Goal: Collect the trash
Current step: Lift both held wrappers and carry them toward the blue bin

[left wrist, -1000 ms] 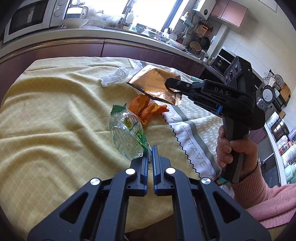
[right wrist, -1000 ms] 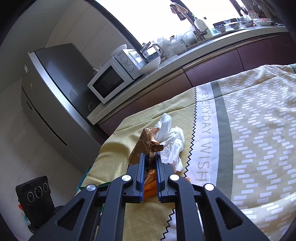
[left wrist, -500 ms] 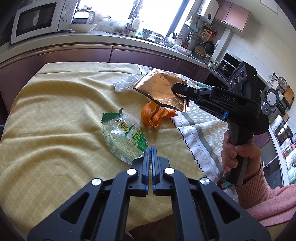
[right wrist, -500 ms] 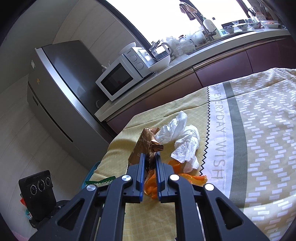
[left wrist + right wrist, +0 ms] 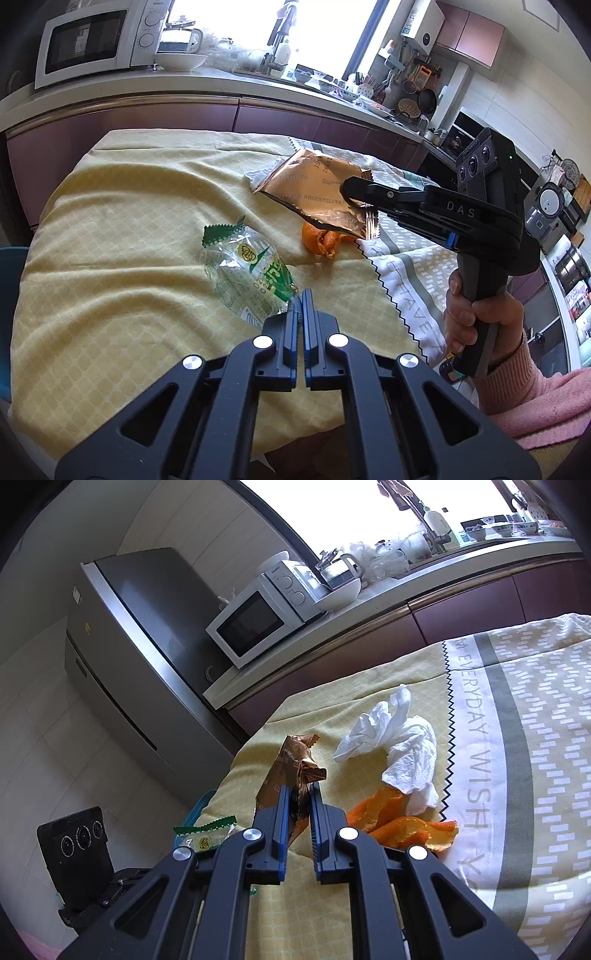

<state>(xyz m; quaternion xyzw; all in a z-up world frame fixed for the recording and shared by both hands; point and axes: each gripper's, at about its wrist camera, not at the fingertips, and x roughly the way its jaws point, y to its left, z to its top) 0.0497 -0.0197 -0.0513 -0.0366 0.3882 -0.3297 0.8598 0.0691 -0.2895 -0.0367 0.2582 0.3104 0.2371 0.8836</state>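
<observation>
From the left wrist, one clear green-printed wrapper (image 5: 255, 273) is pinched at its corner by the left gripper (image 5: 302, 295); one copper foil packet (image 5: 317, 195) is clamped in the right gripper (image 5: 364, 192), seemingly lifted above one orange peel (image 5: 319, 240). From the right wrist, one white tissue (image 5: 402, 749) is seen on the tablecloth (image 5: 517, 738)

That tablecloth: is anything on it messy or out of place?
Yes. Orange peel and a crumpled white tissue lie loose on the tablecloth. A clear green-printed wrapper and a crinkled bronze foil packet are pinched in the grippers.
</observation>
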